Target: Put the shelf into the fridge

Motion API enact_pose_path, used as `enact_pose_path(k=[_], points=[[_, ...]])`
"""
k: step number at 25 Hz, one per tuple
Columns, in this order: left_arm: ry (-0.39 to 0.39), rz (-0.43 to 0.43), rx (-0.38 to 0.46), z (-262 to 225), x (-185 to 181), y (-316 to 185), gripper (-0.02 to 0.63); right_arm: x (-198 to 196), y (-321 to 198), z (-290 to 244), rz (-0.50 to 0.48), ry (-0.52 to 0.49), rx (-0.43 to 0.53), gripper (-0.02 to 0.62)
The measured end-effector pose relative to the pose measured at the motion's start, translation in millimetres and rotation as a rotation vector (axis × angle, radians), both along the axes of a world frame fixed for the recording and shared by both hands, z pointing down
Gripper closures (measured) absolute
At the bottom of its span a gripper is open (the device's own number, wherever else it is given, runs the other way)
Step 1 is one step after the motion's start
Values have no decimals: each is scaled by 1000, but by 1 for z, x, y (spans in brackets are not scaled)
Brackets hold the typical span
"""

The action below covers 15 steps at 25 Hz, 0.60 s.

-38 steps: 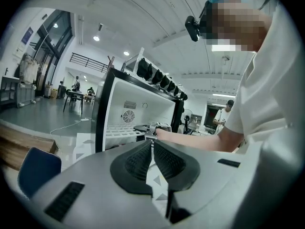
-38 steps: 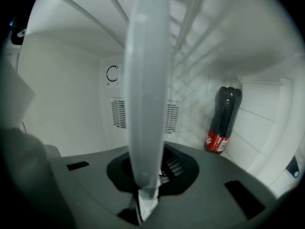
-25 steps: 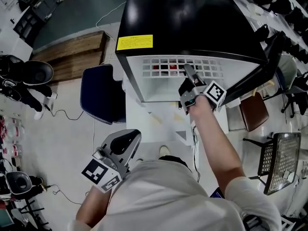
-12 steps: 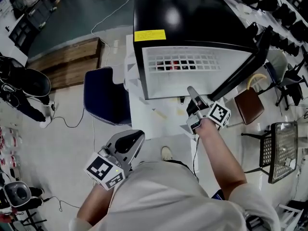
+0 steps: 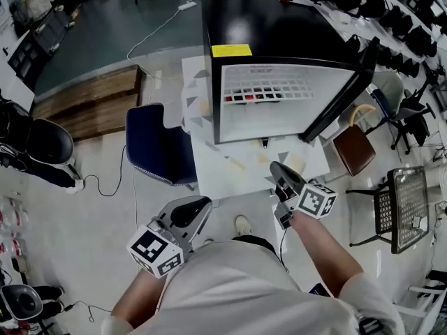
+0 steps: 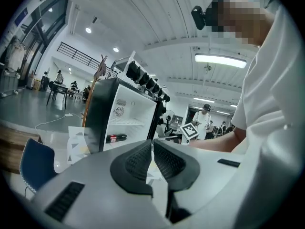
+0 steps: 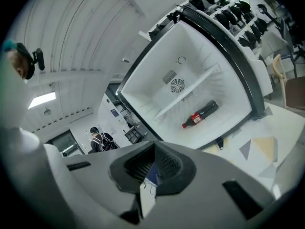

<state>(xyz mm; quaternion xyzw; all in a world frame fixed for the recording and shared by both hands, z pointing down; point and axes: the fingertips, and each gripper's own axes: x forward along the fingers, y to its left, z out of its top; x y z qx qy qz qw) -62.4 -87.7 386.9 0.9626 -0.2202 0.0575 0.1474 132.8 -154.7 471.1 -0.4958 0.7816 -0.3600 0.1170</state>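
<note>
- The right gripper [image 5: 276, 167] had drawn back from the open fridge [image 5: 279, 33] to the near side, its jaws just closing to meet on nothing.
- The shelf [image 5: 276, 89] sat inside the fridge above a bottle [image 7: 200, 113], so placing looked done.
- The left gripper [image 5: 199, 204] hung near, jaws together, empty.

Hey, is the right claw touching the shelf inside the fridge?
Apart. The head view shows the right claw out in front of the open fridge, with floor between it and the shelf. Its jaws have just closed, empty.
</note>
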Motion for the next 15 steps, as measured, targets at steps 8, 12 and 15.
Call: enact_pose_path(k=[8,12,15], points=[[-4,64,-24,19,-26,35,577,-60,67,-5,-58,121,46,588],[-18,105,-33,31,-30,51,577,-85,99,6,-91,138,23,588],[-17,120,-37,32,-31,61,577,-94,116,5,-99,164,25,588]])
